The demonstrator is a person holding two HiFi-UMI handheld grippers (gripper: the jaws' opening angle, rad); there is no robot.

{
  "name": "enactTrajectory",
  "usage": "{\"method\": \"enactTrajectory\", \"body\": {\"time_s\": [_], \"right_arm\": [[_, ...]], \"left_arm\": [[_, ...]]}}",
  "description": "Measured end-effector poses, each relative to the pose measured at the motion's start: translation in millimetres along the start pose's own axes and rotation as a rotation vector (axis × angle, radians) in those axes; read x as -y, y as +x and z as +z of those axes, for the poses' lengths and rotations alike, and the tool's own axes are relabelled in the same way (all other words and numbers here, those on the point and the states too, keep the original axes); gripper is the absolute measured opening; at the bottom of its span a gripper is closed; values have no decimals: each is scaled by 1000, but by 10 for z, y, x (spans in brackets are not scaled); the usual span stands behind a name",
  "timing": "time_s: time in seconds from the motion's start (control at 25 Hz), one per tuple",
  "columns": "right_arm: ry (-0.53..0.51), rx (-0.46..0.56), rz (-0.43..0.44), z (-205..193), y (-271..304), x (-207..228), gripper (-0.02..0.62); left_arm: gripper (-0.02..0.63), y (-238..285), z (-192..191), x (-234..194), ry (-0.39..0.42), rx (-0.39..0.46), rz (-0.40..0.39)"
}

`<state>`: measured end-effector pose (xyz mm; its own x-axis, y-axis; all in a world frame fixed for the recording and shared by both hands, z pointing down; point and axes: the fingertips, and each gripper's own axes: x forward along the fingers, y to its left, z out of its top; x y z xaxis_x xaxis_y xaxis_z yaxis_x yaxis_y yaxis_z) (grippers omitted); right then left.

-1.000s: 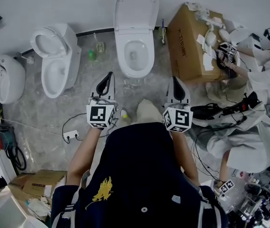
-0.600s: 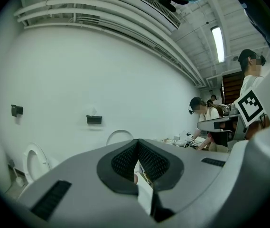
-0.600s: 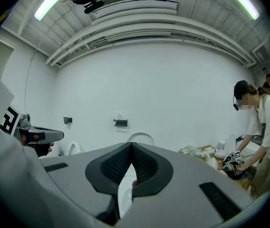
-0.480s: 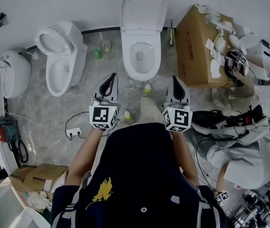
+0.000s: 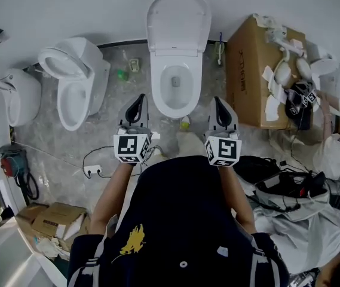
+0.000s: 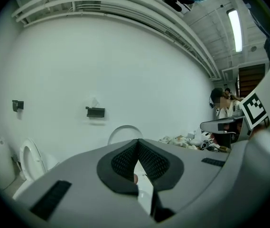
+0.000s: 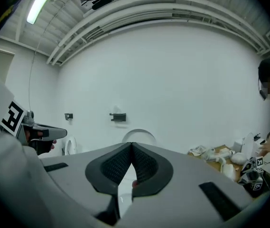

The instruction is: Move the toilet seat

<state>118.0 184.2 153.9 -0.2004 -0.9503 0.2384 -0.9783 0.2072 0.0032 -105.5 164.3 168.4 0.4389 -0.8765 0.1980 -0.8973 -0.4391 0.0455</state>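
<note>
The toilet (image 5: 175, 70) stands straight ahead of the person, backed against the wall (image 5: 98, 5), its long axis running from the bowl's front edge away to the raised lid (image 5: 177, 20). I cannot tell whether the seat ring is folded up against that lid or lies on the bowl (image 5: 175, 103). The left gripper (image 5: 138, 97) and right gripper (image 5: 217, 100) point toward the wall, one on each side of the bowl's front, neither touching it. Both have their jaws pressed together with nothing between them, as each gripper view confirms for the left gripper (image 6: 137, 144) and right gripper (image 7: 131, 146), with the lid showing just above the closed tips. Neither hand looks clearly nearer. To reach the seat, the likely move is forward along the toilet's axis and inward toward the rim. A second toilet (image 5: 77, 82) stands off to the left, a box (image 5: 250, 70) to the right, both clear of that path.
</note>
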Motion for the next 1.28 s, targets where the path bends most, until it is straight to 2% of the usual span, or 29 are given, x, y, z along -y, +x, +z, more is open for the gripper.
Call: {"method": "enactTrajectory", "body": {"time_s": [0.28, 0.52, 0.92, 1.12, 1.28], "right_arm": [[-17, -38, 71, 1, 658, 647, 26], [6, -94, 62, -70, 1084, 805, 26], [41, -167, 4, -194, 1304, 642, 26], [41, -234, -19, -486, 1368, 575, 26], [28, -248, -11, -782, 1561, 532, 26]], "left_arm": [[18, 647, 115, 64, -12, -19, 84], [18, 859, 159, -66, -13, -35, 117], [18, 1174, -19, -322, -39, -82, 33], [18, 1265, -349, -355, -97, -137, -53], [18, 1370, -724, -467, -159, -205, -25]]}}
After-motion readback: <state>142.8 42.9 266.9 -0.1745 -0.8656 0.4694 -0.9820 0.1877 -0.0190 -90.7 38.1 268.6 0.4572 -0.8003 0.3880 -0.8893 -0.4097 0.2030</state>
